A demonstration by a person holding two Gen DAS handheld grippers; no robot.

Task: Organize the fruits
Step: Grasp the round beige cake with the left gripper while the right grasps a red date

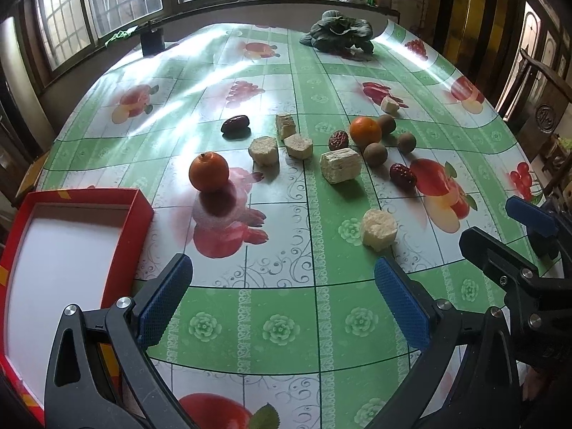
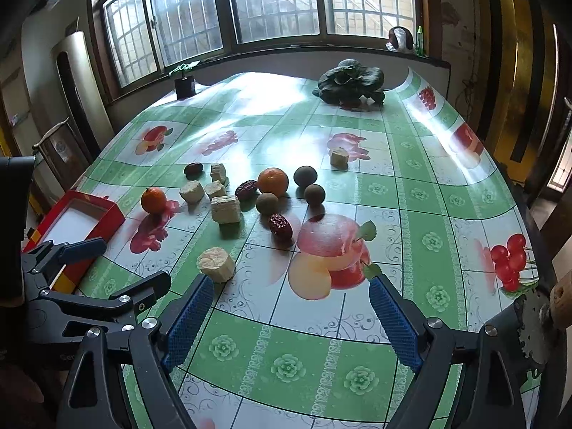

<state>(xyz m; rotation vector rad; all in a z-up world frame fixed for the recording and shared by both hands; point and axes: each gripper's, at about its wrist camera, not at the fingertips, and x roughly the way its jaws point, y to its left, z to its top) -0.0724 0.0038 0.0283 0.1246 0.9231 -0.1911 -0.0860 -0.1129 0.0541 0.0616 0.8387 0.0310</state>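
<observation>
Two oranges lie on the table: one at the left (image 1: 208,172) (image 2: 153,200), one in the middle cluster (image 1: 365,131) (image 2: 272,180). Three brown round fruits (image 1: 375,154) (image 2: 305,176) and three red dates (image 1: 403,175) (image 2: 280,226) lie around it, with a dark date (image 1: 235,124) further left. Several pale cake-like blocks (image 1: 340,165) (image 2: 215,264) are scattered between. A red tray with a white floor (image 1: 139,214) (image 2: 111,214) sits at the left, empty. My left gripper (image 1: 282,304) is open above the near table, beside the tray. My right gripper (image 2: 291,316) is open and empty.
A dark leafy vegetable (image 1: 338,34) (image 2: 352,80) lies at the far end of the green fruit-print tablecloth (image 1: 279,325). A small black pot (image 1: 152,41) stands by the windows. Wooden chairs (image 1: 547,107) stand to the right. The right gripper shows at the left wrist view's right edge (image 1: 514,236).
</observation>
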